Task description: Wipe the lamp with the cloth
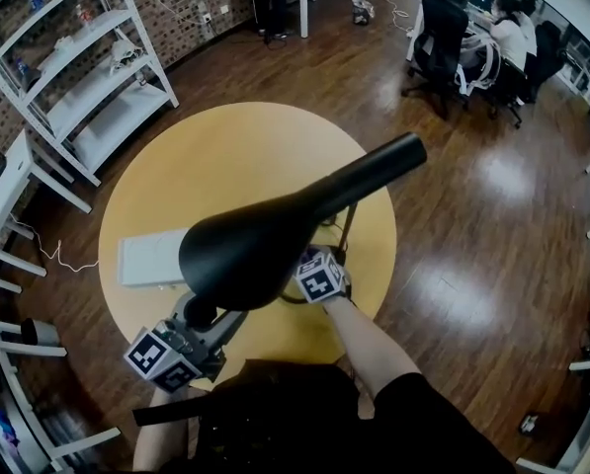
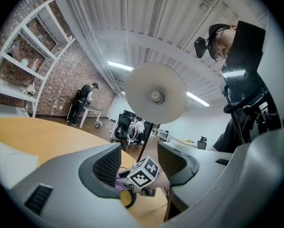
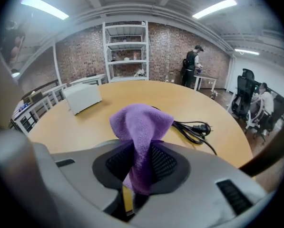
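Head view: black lamp, its shade filling the centre and its neck running up-right, over a round yellow bench. L gripper at lower left, tips reaching under the shade's near edge. R gripper at the shade's right edge, tips hidden beneath it. White box lies on the bench, left of the shade.

Left gripper view: L gripper jaws stand apart w/ nothing btwn the pads. The shade's pale underside hangs above and beyond them, not touching. Thru the gap: R gripper's marker cube and a bit of purple cloth, close to the dark lamp pole.

Right gripper view: R gripper is clamped on the cloth, which bunches up out of the jaws. Beyond it on the bench lie a black power cord to the right and the white box to the far left.
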